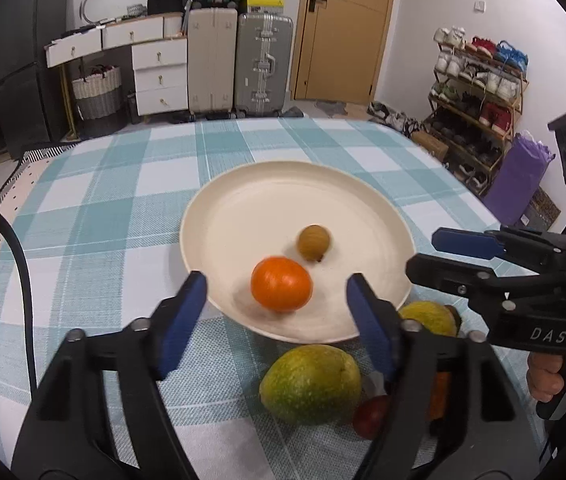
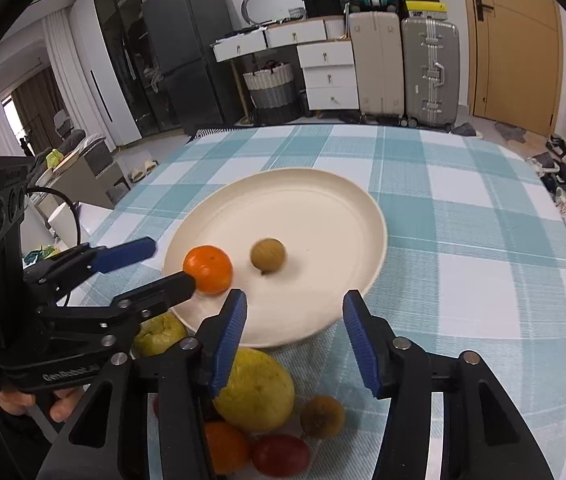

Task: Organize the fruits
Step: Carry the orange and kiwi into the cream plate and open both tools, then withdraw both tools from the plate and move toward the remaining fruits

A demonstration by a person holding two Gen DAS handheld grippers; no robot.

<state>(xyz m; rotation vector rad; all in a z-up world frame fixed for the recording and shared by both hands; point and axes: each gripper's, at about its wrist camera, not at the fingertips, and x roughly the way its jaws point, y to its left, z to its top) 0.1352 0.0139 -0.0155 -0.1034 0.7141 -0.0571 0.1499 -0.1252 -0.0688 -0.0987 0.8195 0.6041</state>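
A cream plate [image 1: 243, 200] sits on the counter [image 1: 123, 200], which is covered with a teal-and-white checked cloth. Two fruits lie on the plate. An orange [image 1: 281, 284], round, bright and smooth-skinned, rests near the plate's near rim. A small brown fruit [image 1: 314, 242], dull and round with a dark stub at its base, lies just beyond it and slightly right, apart from the orange.

Off the plate, at its near edge, more fruit waits on the cloth. A big green-yellow fruit [image 1: 311, 384] with speckled skin lies nearest the left tool. A second yellow-green fruit [image 1: 429, 318] lies just right of it, close to the plate rim. A small dark red fruit [image 1: 369, 416] sits beside the big one. In the right wrist view another orange [image 2: 225, 446] and a fuzzy brown fruit [image 2: 322, 416] are also in this cluster.

The left tool [image 1: 277, 320] hangs over the near rim with its blue pads well apart; the orange lies beyond the gap and nothing is gripped. The right tool [image 2: 295, 336] is likewise parted, about halfway, above the near rim of the plate, and is empty. A hand [image 1: 547, 376] grips its handle.
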